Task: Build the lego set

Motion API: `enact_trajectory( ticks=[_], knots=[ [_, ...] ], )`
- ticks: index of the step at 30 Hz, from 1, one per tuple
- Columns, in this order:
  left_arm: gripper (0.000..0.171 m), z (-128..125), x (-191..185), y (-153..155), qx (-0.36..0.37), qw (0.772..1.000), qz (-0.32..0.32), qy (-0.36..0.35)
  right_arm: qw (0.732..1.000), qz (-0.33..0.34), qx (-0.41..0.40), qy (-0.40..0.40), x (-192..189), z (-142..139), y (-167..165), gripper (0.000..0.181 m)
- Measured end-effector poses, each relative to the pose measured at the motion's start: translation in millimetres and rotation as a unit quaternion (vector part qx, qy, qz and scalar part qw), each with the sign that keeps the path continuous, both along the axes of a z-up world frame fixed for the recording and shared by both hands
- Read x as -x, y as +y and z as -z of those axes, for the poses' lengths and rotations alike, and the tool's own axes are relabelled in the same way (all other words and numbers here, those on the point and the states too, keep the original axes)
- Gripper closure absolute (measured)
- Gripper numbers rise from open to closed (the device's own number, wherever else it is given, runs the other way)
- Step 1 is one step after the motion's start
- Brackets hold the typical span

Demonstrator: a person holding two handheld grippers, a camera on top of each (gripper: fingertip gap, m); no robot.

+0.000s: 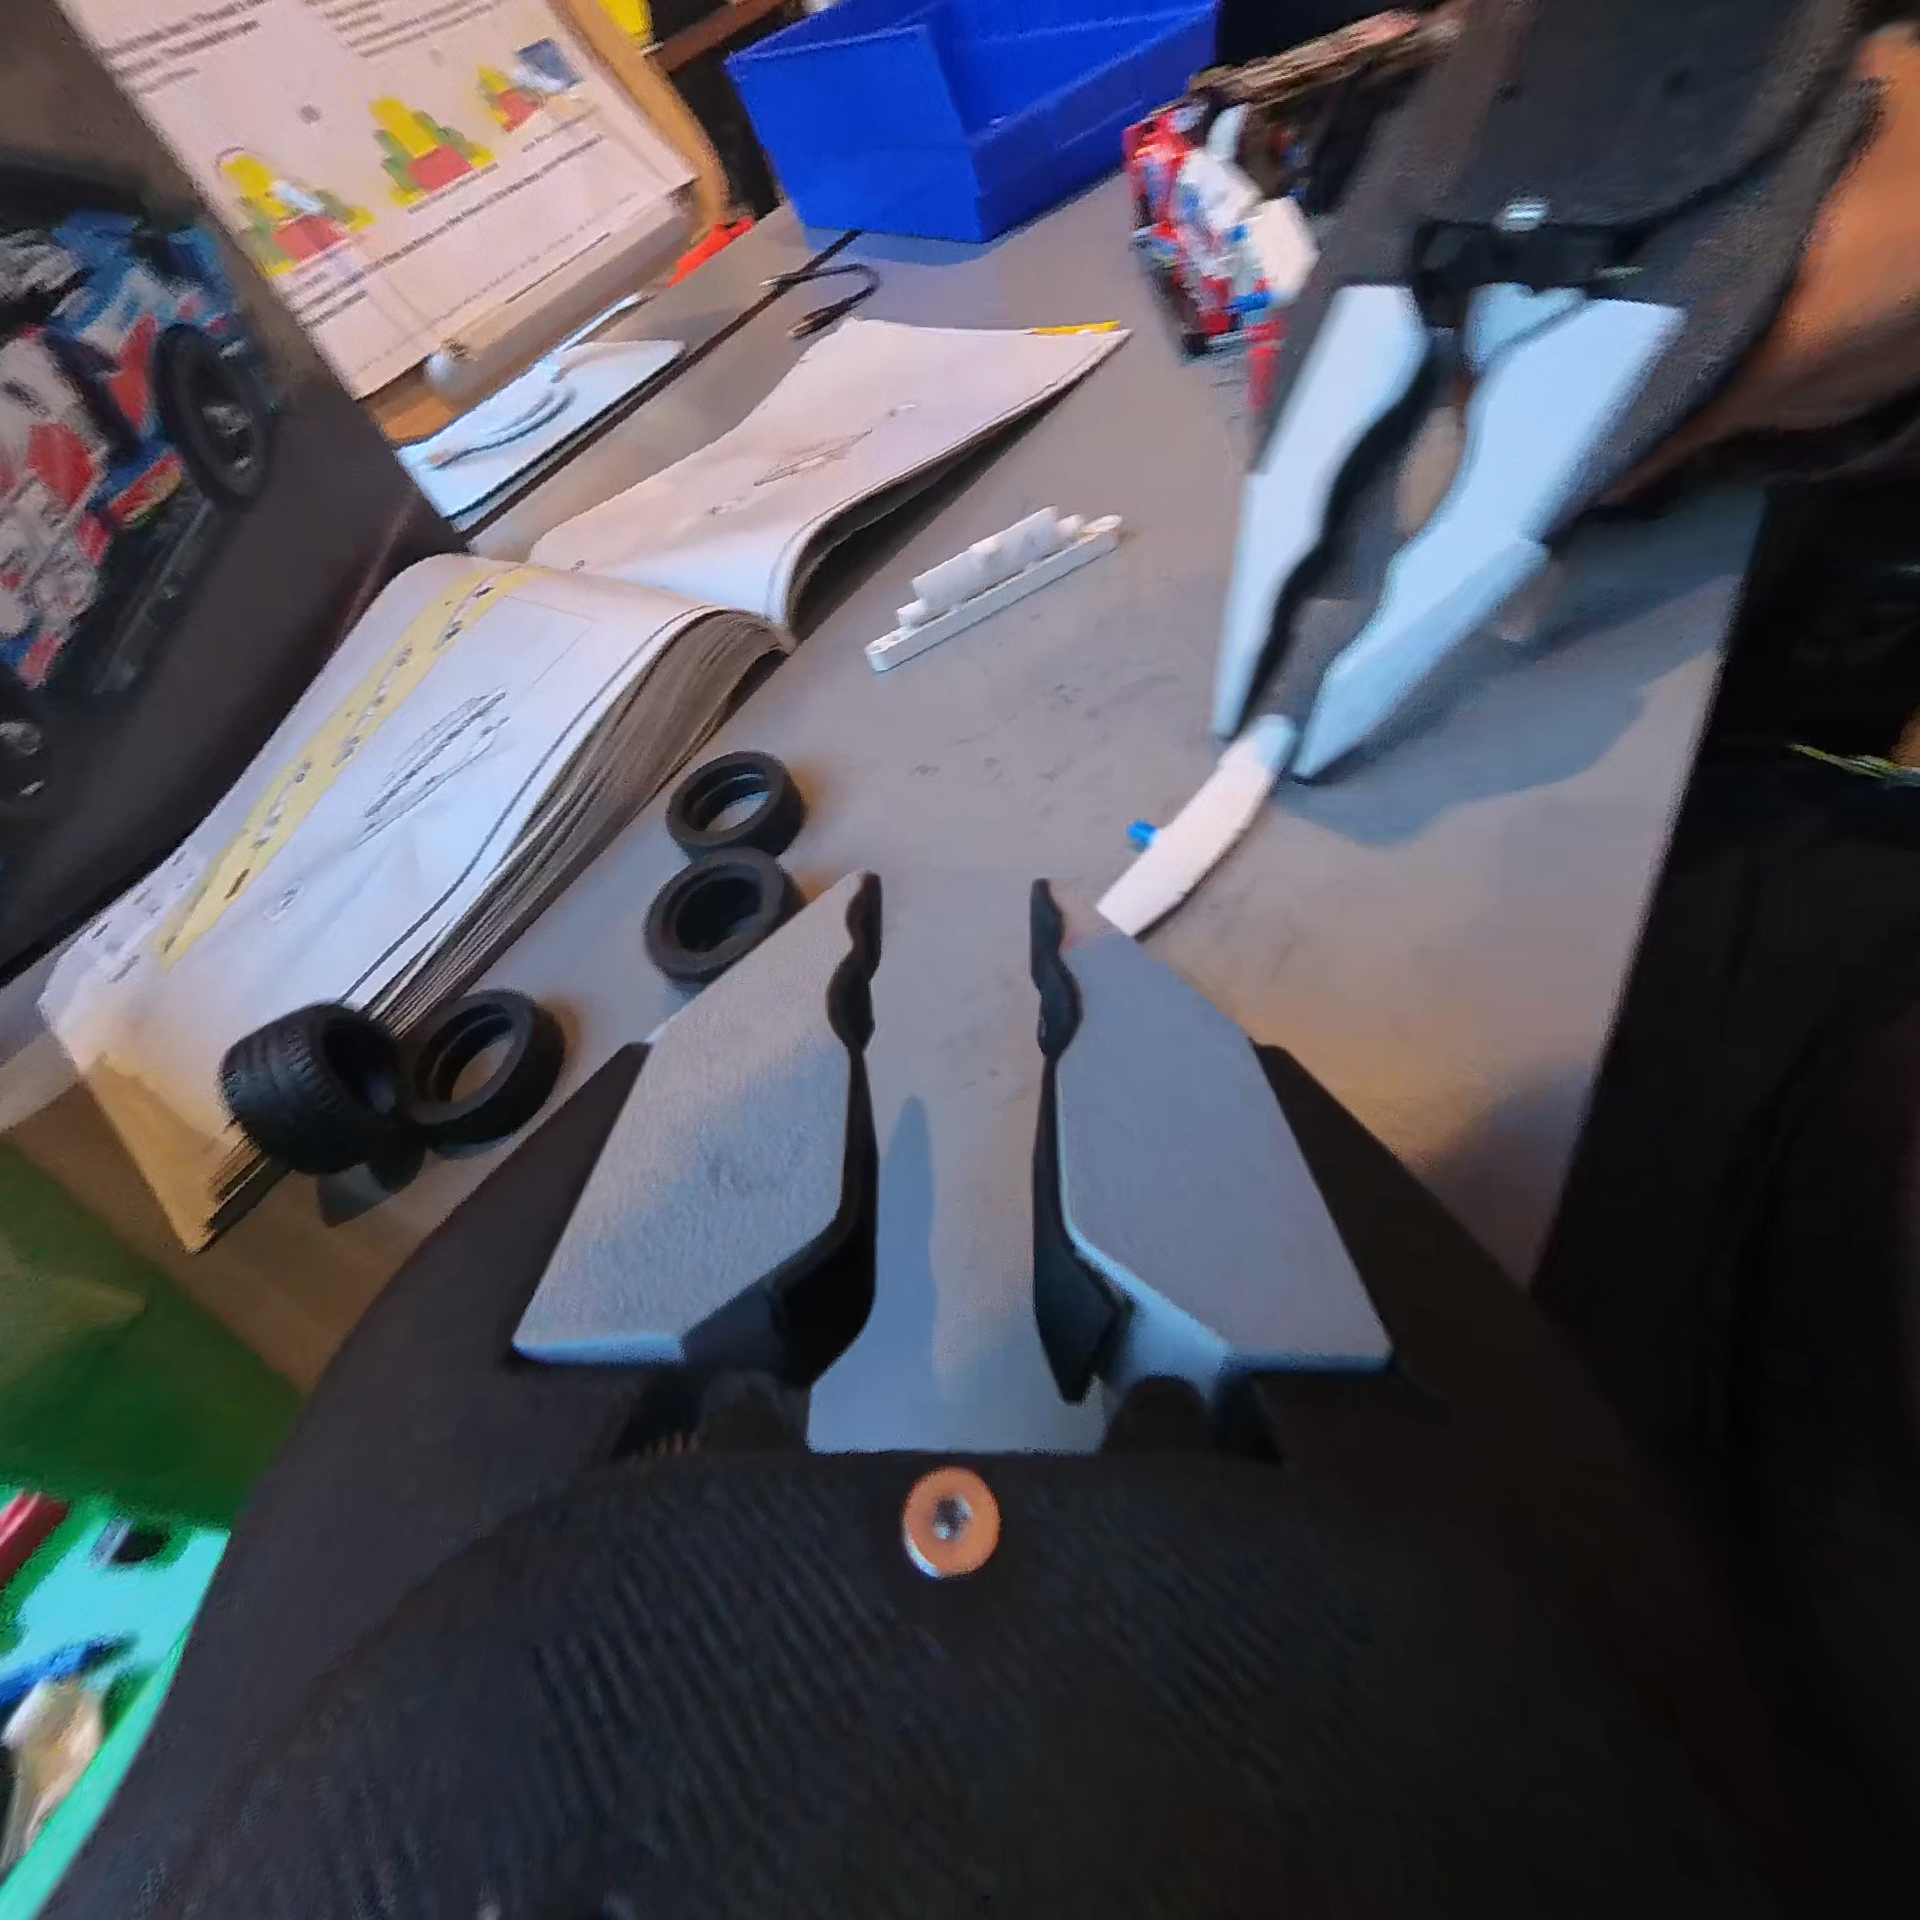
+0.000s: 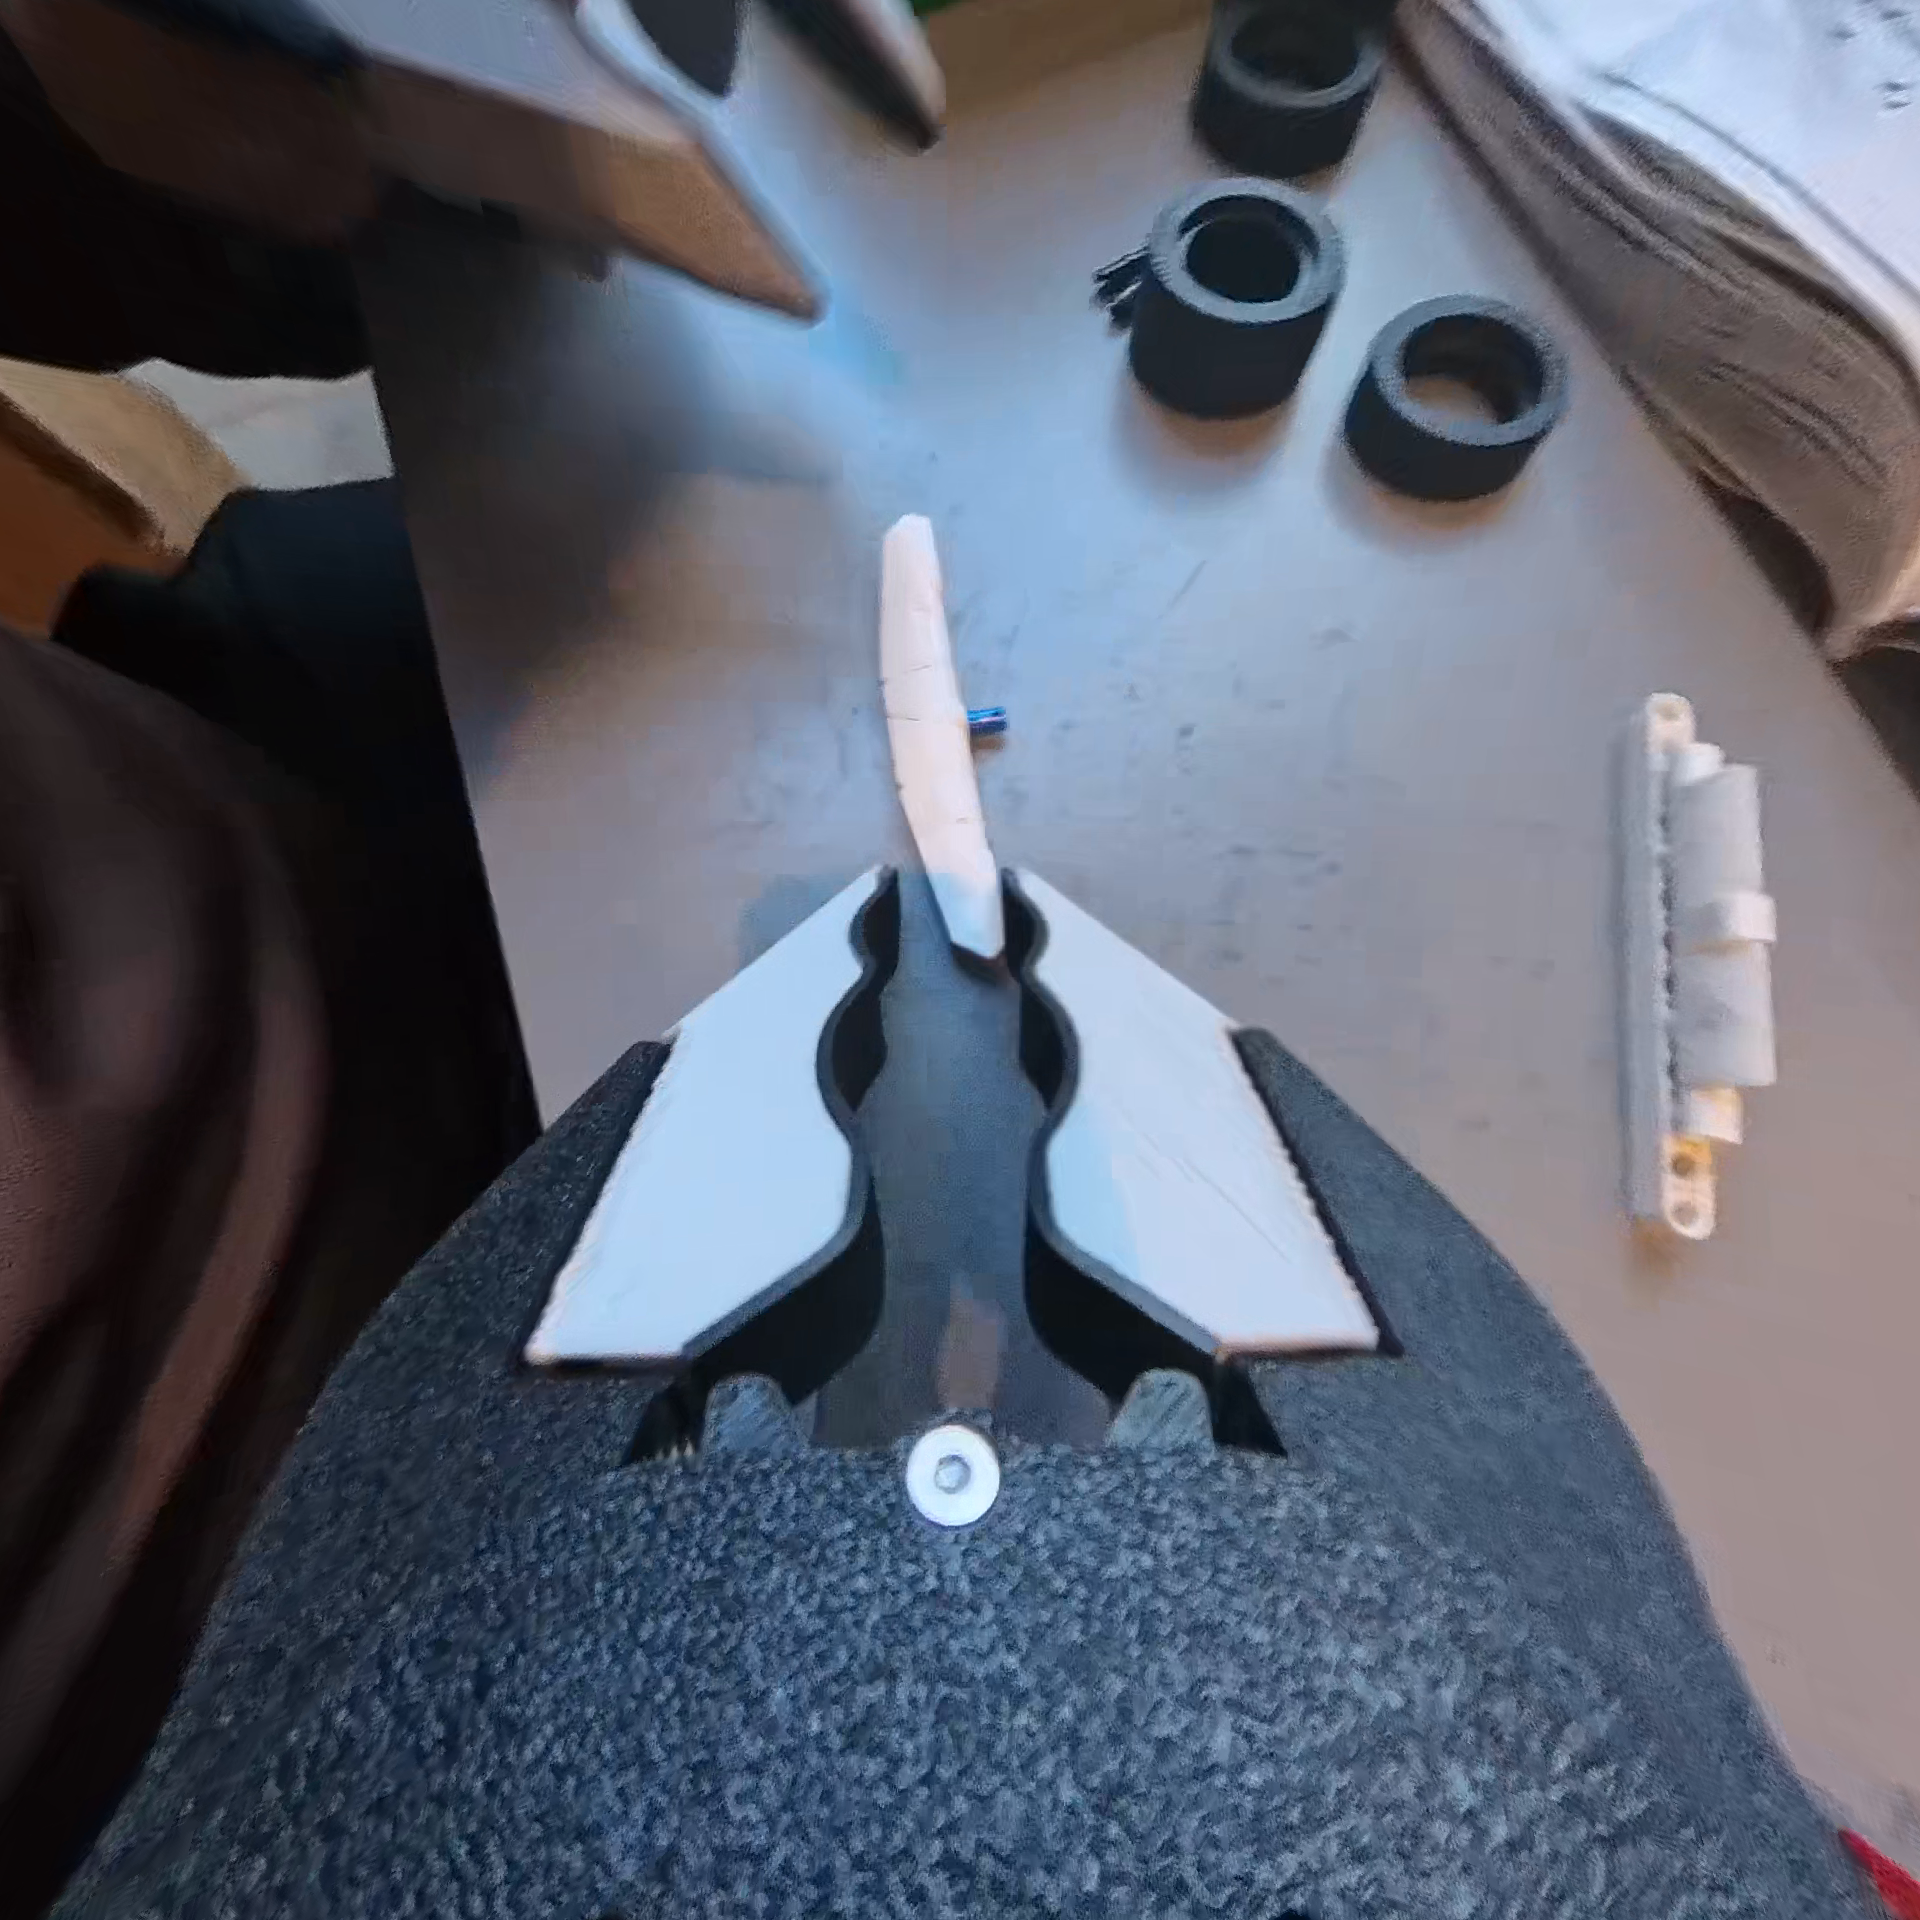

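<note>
Early stage, by the look of it: most of the build is still loose on the desk [image 1: 1039, 810]. Your right gripper [image 2: 948, 883] is narrowed around the near end of a curved white panel piece [image 2: 935, 727]; it touches the right finger, but I cannot tell if it's truly pinched or just resting against it, and the panel's far end points to 12 o'clock in the right wrist view. A small blue pin [image 2: 987, 719] sticks out of the panel's side at 3 o'clock, so that joint looks done. Your left gripper [image 1: 956, 935] is empty, jaws moderately apart, hovering near the desk's front edge. One finished sub-assembly: a white beam with stacked white bricks [image 1: 992, 582], lying apart at 12 o'clock from the left gripper. Four black tyres [image 1: 717, 920] sit unmounted beside the open instruction booklet [image 1: 436, 769], at 10 o'clock from the left gripper; no rims in sight. A blue bin [image 1: 966, 114] and a partly built red-white model [image 1: 1216, 239] sit at the far end. Left to do, judging by this: join panel to beam, mount tyres, bulk of chassis.
</note>
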State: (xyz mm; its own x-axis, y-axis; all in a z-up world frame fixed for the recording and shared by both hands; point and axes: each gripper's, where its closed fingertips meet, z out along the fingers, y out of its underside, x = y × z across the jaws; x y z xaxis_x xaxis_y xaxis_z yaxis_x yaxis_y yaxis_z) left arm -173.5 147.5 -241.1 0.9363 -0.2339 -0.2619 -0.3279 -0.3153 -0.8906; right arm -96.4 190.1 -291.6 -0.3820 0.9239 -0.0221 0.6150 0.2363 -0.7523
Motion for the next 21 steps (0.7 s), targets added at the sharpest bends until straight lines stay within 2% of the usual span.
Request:
enact_trajectory(
  ticks=[3,8,11,16,21],
  knots=[
    [0.147,5,22,4,0.02,0.998,-0.059,-0.018,1.0,-0.019,0.0,-0.004,2,1,-16,0.162],
    [0.14,27,63,6,0.097,0.987,-0.128,-0.032,0.999,-0.04,-0.006,0.0,10,1,-34,0.161],
    [0.132,42,62,8,0.151,0.983,-0.1,-0.034,0.999,-0.044,0.002,0.012,11,-4,-35,0.16],
    [0.145,51,76,14,0.179,0.979,-0.098,0.004,0.998,-0.039,0.031,0.033,5,-14,-33,0.16],
    [0.144,52,74,15,0.212,0.973,-0.084,-0.017,0.998,-0.023,0.038,0.041,-2,-17,-23,0.16]
  ],
)
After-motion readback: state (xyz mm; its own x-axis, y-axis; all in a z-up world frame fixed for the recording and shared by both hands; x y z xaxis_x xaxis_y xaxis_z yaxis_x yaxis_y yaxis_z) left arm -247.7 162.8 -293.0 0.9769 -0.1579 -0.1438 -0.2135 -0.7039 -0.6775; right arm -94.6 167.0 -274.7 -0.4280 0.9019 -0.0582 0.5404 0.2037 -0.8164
